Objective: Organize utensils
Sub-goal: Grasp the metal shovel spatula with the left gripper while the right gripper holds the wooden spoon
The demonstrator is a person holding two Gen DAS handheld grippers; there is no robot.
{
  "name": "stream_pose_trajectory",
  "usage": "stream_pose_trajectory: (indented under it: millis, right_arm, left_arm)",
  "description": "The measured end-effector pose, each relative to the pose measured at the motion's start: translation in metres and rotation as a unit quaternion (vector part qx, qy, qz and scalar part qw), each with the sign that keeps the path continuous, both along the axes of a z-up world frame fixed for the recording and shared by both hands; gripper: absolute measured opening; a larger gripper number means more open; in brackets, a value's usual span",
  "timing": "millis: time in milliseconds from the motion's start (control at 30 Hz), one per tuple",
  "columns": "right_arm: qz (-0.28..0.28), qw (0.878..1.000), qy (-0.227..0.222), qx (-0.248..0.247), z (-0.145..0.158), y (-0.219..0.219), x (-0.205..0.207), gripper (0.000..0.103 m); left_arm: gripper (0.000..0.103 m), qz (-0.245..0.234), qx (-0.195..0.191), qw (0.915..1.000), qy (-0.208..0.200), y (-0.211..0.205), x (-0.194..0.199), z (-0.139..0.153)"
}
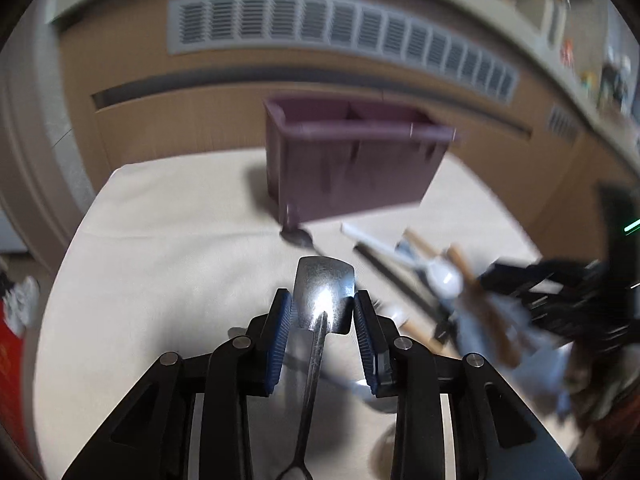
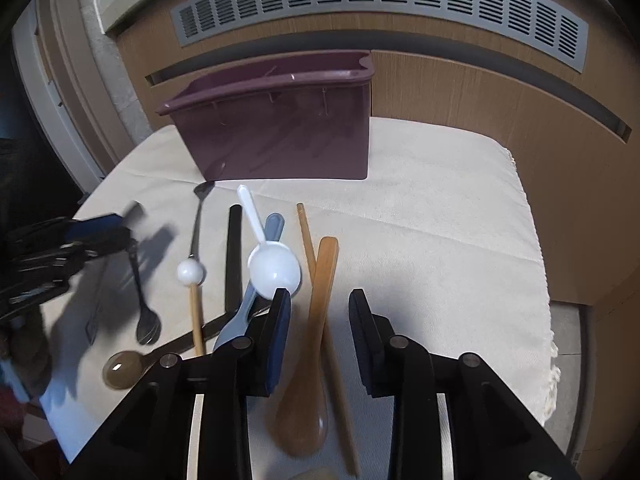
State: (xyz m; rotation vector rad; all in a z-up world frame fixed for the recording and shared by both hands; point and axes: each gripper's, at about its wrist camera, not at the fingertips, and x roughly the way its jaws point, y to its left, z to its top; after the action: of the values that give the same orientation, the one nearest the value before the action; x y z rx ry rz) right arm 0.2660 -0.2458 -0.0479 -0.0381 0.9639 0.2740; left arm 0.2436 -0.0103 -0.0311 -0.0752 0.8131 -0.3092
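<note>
My left gripper point(image 1: 323, 303) is shut on a metal spoon point(image 1: 320, 300), clamped across its flat handle end, and holds it above the cloth; its bowl hangs toward the camera. The purple utensil holder point(image 1: 352, 160) stands ahead of it. My right gripper point(image 2: 320, 300) is open above a brown wooden spoon point(image 2: 316, 340) lying between its fingers on the cloth. The holder point(image 2: 280, 128) stands further back. The left gripper point(image 2: 60, 256) shows blurred at the left of the right wrist view.
Several utensils lie on the beige cloth point(image 2: 440, 240): a white plastic scoop point(image 2: 272, 264), a blue-grey spoon point(image 2: 256, 280), a chopstick point(image 2: 308, 240), a black stick point(image 2: 234, 256), a white-ball stick point(image 2: 194, 292), a translucent brown spoon point(image 2: 124, 368). A vented wooden cabinet point(image 2: 440, 80) stands behind.
</note>
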Motion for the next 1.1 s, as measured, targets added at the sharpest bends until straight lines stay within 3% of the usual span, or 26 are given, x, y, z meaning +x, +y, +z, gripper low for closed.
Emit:
stream_pose_trajectory:
  millis: [100,167,200,233,333,467,600,733,800,833,1100]
  right_arm:
    - [0.005,1.000,0.014,-0.016,-0.011,0.011,0.015,0.029]
    - [-0.001,0.999,0.023,-0.027,-0.019,0.014,0.024,0.022]
    - [-0.002,0.999,0.030,-0.027,-0.022,0.015,0.027,0.013]
    - [-0.002,0.999,0.033,-0.022,-0.023,0.014,0.028,0.012]
    - [0.004,1.000,0.023,0.011,-0.013,0.009,0.020,0.012]
    - [0.006,1.000,-0.019,0.019,0.013,0.006,0.002,0.012]
    - [0.010,0.999,-0.038,0.016,0.029,0.004,-0.010,0.012]
    - [0.013,0.999,-0.043,0.014,0.031,0.003,-0.012,0.012]
    - [0.011,0.999,-0.046,0.015,0.031,0.002,-0.013,0.012]
    - [0.012,0.999,-0.046,0.017,0.030,0.001,-0.013,0.012]
    - [0.010,0.999,-0.039,0.026,0.024,-0.002,-0.015,0.012]
  left_arm:
    - [0.033,0.013,-0.022,0.9996,-0.013,0.004,-0.005,0.008]
    - [0.032,0.019,-0.028,0.9992,-0.020,0.007,-0.008,0.013]
    - [0.020,0.021,-0.030,0.9991,-0.022,0.008,-0.008,0.015]
    - [0.015,0.023,-0.029,0.9990,-0.023,0.008,-0.011,0.016]
    - [0.014,0.028,-0.031,0.9985,-0.035,0.010,-0.016,0.022]
    - [0.014,0.024,-0.026,0.9983,-0.045,0.007,-0.019,0.025]
    - [0.015,0.024,-0.035,0.9991,-0.008,0.016,-0.005,0.016]
    - [0.021,-0.013,-0.005,0.9993,0.035,0.009,0.015,-0.011]
    - [0.036,-0.032,0.008,0.9981,0.052,0.000,0.021,-0.022]
    - [0.038,-0.036,0.021,0.9977,0.053,-0.005,0.023,-0.027]
    - [0.038,-0.051,0.101,0.9908,0.074,-0.036,0.039,-0.052]
